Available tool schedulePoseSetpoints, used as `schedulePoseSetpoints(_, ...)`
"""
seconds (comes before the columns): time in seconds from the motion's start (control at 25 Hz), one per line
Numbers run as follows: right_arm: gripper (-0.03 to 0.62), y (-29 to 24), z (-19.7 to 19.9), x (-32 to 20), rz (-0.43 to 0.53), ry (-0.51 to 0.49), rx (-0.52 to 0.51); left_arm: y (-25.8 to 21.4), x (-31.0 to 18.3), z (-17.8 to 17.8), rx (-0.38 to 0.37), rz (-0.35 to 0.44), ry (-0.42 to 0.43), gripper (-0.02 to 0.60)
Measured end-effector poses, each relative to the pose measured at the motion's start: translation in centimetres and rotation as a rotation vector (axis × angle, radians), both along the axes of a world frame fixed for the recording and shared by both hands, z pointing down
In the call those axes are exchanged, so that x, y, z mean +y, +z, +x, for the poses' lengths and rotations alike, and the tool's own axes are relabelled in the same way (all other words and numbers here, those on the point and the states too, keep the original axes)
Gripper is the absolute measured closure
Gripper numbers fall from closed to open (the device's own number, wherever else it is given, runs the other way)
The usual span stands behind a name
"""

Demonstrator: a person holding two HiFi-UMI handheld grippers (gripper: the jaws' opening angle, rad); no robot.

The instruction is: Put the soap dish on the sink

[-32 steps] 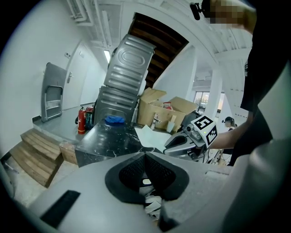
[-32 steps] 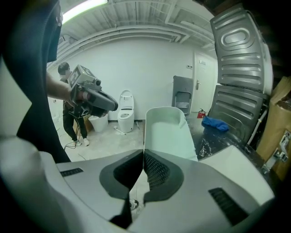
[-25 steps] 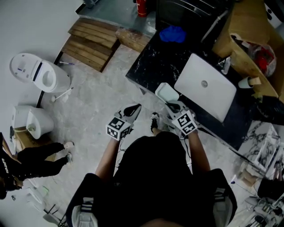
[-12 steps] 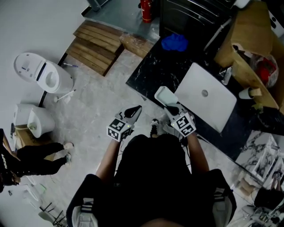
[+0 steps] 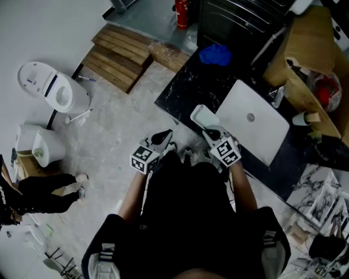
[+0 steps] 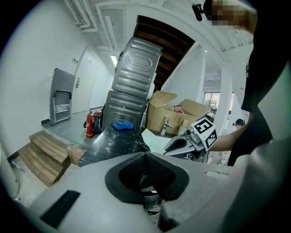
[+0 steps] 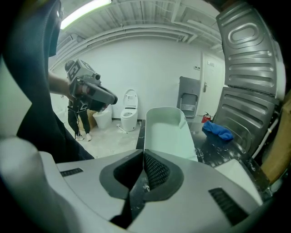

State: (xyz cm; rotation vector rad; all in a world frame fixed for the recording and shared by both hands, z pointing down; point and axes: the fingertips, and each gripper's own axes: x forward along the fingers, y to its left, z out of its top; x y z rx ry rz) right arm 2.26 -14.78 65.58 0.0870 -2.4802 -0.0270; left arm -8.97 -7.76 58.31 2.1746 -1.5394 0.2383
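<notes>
The soap dish (image 5: 203, 115) is a pale, oblong tray with a raised rim. My right gripper (image 5: 210, 129) is shut on its near end and holds it over the near edge of the black marble counter (image 5: 188, 90). In the right gripper view the soap dish (image 7: 166, 132) sticks straight out from the right gripper (image 7: 144, 154). The white rectangular sink (image 5: 252, 120) is set in the counter just right of the dish. My left gripper (image 5: 162, 136) is shut on nothing, over the floor left of the counter. Its own view shows the left gripper (image 6: 145, 154) pointing toward the counter (image 6: 113, 141).
A blue cloth (image 5: 215, 54) lies at the counter's far end, with cardboard boxes (image 5: 305, 49) and a faucet (image 5: 278, 92) behind the sink. Wooden pallets (image 5: 117, 54), a red extinguisher (image 5: 181, 13) and two toilets (image 5: 54, 92) stand on the floor. A person (image 5: 32, 190) sits at the left.
Almost nothing: the view has shifted slightly and both grippers keep their places, the right one still holding the dish at the counter's edge.
</notes>
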Motion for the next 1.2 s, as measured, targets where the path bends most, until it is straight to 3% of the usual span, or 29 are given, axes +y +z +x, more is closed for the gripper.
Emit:
schedulePoseSetpoints(0.72, 0.595, 0.9, -0.7, -1.3, 0.011, 0.055, 0.065, 0.3, -4.1, -1.2, 0.022, 0.013, 0.101, 0.581)
schedulePoseSetpoints(1.2, 0.594, 1.4, -4.0, -2.8, 0.005, 0.065, 0.092, 0.4, -6.4, -4.3, 0.047, 0.008, 0.136, 0.581)
